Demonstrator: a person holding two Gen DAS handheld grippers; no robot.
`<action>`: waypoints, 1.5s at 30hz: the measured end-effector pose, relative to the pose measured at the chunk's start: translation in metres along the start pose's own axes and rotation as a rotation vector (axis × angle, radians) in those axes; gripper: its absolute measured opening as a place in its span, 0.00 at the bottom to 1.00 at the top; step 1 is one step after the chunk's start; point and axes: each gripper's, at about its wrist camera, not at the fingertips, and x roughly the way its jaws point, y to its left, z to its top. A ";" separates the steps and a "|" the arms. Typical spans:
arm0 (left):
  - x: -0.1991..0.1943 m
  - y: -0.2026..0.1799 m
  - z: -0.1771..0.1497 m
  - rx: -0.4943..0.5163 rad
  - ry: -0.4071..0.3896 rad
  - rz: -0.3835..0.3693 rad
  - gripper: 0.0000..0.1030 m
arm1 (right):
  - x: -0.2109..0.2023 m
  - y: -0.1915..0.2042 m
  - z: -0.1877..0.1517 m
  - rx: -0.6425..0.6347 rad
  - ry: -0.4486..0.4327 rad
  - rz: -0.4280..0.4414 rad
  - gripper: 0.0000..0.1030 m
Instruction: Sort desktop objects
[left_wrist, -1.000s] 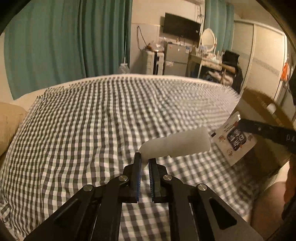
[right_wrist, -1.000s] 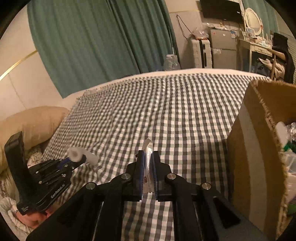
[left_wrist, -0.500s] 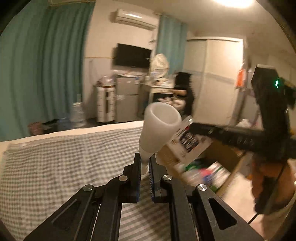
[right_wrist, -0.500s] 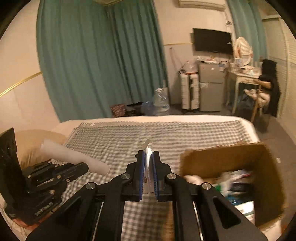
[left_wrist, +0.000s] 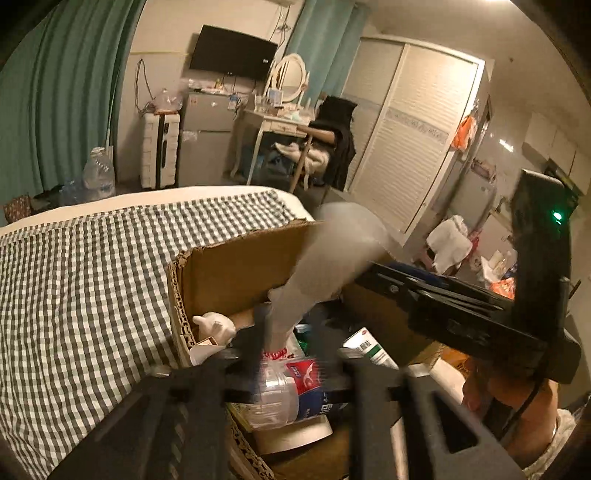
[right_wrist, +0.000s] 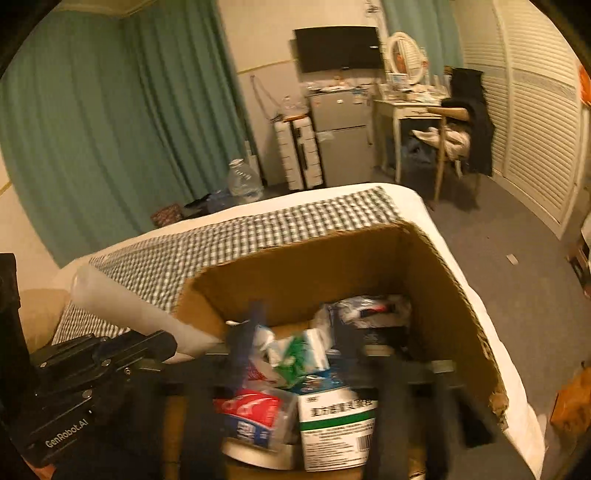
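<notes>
An open cardboard box (left_wrist: 236, 273) (right_wrist: 295, 273) stands on the checked bed and holds several packets, a green-and-white carton (right_wrist: 336, 424) and a plastic bottle (left_wrist: 280, 391). My left gripper (left_wrist: 291, 332) is blurred, its fingers apart over the box; the white tube (left_wrist: 325, 258) stands blurred between them, and whether they still touch it is unclear. It also shows in the right wrist view (right_wrist: 122, 306). My right gripper (right_wrist: 295, 332) is open and empty above the box. The small packet it held is not to be picked out among the contents.
The grey-and-white checked bedspread (left_wrist: 92, 277) stretches left of the box. The bed's white edge (right_wrist: 491, 332) drops to the carpet on the right. A desk with a chair (right_wrist: 443, 125), a fridge and teal curtains stand beyond the bed.
Both grippers moved from the bed to over the box. The right gripper opened and its packet is gone. The left gripper's fingers have spread apart around the white tube.
</notes>
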 end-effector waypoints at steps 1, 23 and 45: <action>0.000 -0.002 0.001 0.001 -0.007 0.026 0.83 | 0.000 -0.004 -0.001 0.013 -0.003 0.003 0.66; -0.125 0.083 -0.093 -0.311 -0.148 0.621 1.00 | -0.014 0.110 -0.077 -0.310 -0.003 0.063 1.00; -0.111 0.066 -0.096 -0.235 -0.117 0.568 1.00 | -0.007 0.106 -0.077 -0.269 0.044 0.050 1.00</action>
